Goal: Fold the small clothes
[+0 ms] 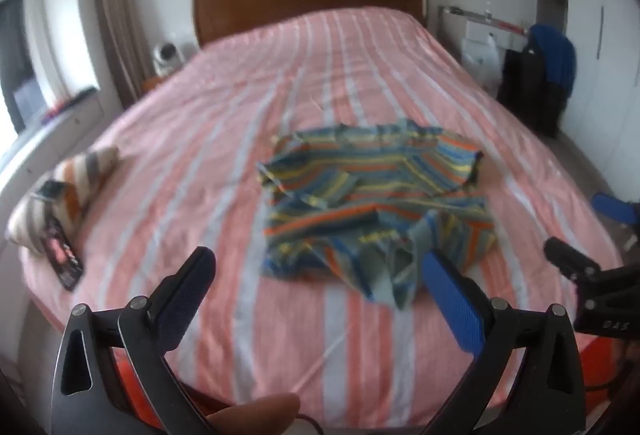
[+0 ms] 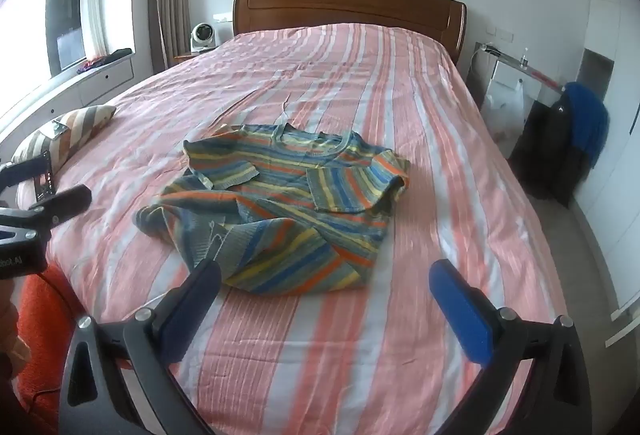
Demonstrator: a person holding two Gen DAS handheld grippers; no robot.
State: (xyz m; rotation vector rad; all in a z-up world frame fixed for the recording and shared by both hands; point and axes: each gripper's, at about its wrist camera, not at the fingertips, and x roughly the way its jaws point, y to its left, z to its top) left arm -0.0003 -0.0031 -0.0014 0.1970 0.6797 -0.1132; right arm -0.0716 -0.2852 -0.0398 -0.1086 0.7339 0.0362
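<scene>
A small striped knit sweater (image 1: 372,203) in blue, orange and yellow lies crumpled on the pink-and-white striped bed (image 1: 312,75); the right wrist view shows the same sweater (image 2: 280,203) with its sleeves folded over the body and the neck toward the headboard. My left gripper (image 1: 316,271) hovers open above the bed's near end, its blue finger just short of the sweater's near hem. My right gripper (image 2: 324,287) is open too, over the near hem, nothing between its fingers. Each gripper shows at the other view's edge.
A striped cushion (image 2: 68,135) with a phone (image 2: 44,181) propped on it sits at the bed's left edge. A wooden headboard (image 2: 348,7) is at the far end. A chair with dark and blue clothes (image 2: 568,139) stands to the right. An orange cloth (image 2: 40,315) hangs at the near left.
</scene>
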